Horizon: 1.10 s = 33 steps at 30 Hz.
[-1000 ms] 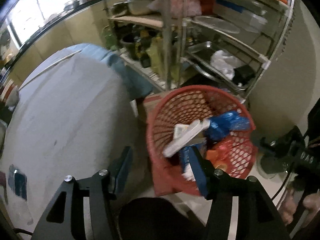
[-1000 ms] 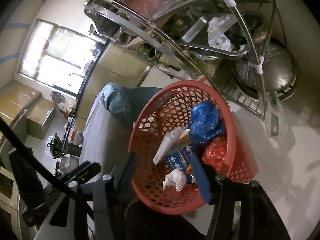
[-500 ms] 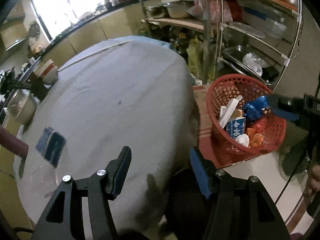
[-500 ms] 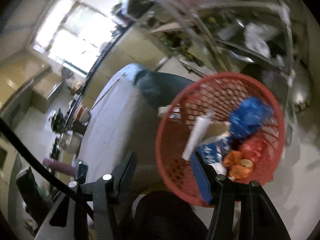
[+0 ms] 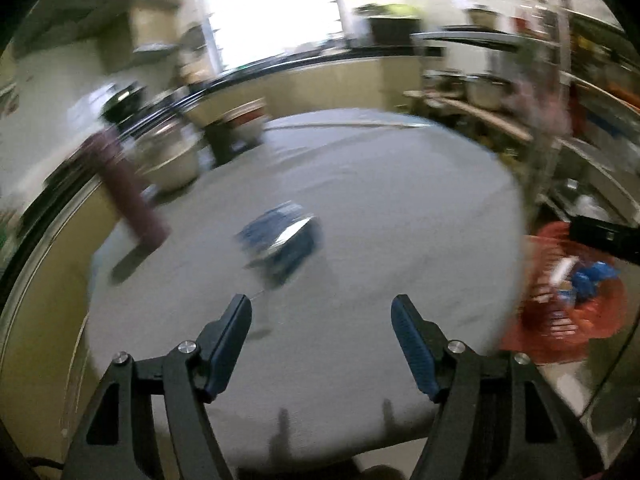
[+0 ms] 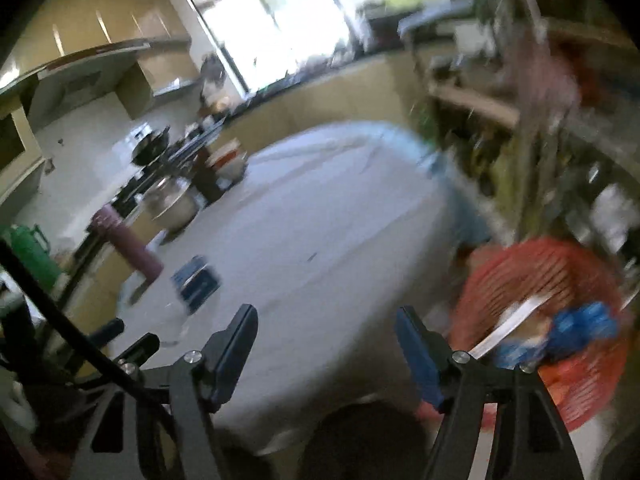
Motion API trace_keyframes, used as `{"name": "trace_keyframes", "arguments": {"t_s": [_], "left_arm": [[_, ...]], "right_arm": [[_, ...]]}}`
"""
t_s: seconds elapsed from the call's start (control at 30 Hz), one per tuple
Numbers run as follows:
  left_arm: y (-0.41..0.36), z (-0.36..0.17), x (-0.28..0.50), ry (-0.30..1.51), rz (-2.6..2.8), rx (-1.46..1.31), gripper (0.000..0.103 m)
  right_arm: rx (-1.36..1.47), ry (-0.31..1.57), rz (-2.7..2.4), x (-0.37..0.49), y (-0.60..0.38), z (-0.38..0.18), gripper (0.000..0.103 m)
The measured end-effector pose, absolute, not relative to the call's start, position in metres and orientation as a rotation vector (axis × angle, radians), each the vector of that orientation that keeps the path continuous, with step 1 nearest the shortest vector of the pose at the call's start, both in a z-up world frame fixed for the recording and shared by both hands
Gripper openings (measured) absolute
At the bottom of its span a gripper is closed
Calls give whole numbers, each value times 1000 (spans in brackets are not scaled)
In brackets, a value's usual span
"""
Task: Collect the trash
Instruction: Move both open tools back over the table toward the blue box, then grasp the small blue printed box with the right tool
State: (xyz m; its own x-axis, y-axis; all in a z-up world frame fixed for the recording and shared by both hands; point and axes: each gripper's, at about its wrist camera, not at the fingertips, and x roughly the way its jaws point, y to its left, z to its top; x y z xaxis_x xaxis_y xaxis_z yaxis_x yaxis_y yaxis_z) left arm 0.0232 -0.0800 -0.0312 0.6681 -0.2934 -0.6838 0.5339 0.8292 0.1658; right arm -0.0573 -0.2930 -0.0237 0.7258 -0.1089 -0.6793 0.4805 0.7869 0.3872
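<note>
A blue and silver packet lies near the middle of the grey-clothed round table; it also shows in the right wrist view. My left gripper is open and empty above the table's near part, short of the packet. My right gripper is open and empty over the table's near edge. A red mesh basket holding blue, white and orange trash stands on the floor to the right of the table; in the left wrist view the basket is at the right edge. Both views are blurred.
A maroon flask, a steel pot and bowls stand at the table's far left. A metal shelf rack full of kitchenware lines the right side. A counter and window are behind.
Both grippers have swung up and left from over the red basket toward the table. The blue packet has come into view ahead. Both grippers stayed open.
</note>
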Motion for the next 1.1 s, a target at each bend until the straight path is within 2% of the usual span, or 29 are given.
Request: {"name": "trace_keyframes", "arguments": {"t_s": [0.17, 0.4, 0.53, 0.63, 0.87, 1.1], "left_arm": [[-16, -47, 55, 757, -318, 298, 73], [40, -54, 83, 812, -227, 180, 73], [52, -61, 91, 845, -233, 148, 73], [60, -69, 93, 859, -231, 154, 73], [81, -83, 106, 898, -210, 130, 73], [90, -88, 114, 909, -207, 113, 73]], "right_arm": [[531, 769, -252, -2, -271, -27, 74], [631, 890, -112, 95, -247, -34, 74], [597, 925, -58, 149, -227, -37, 74], [698, 983, -49, 181, -224, -49, 74], [898, 1077, -96, 222, -221, -77, 74], [902, 1130, -262, 254, -224, -82, 74]]}}
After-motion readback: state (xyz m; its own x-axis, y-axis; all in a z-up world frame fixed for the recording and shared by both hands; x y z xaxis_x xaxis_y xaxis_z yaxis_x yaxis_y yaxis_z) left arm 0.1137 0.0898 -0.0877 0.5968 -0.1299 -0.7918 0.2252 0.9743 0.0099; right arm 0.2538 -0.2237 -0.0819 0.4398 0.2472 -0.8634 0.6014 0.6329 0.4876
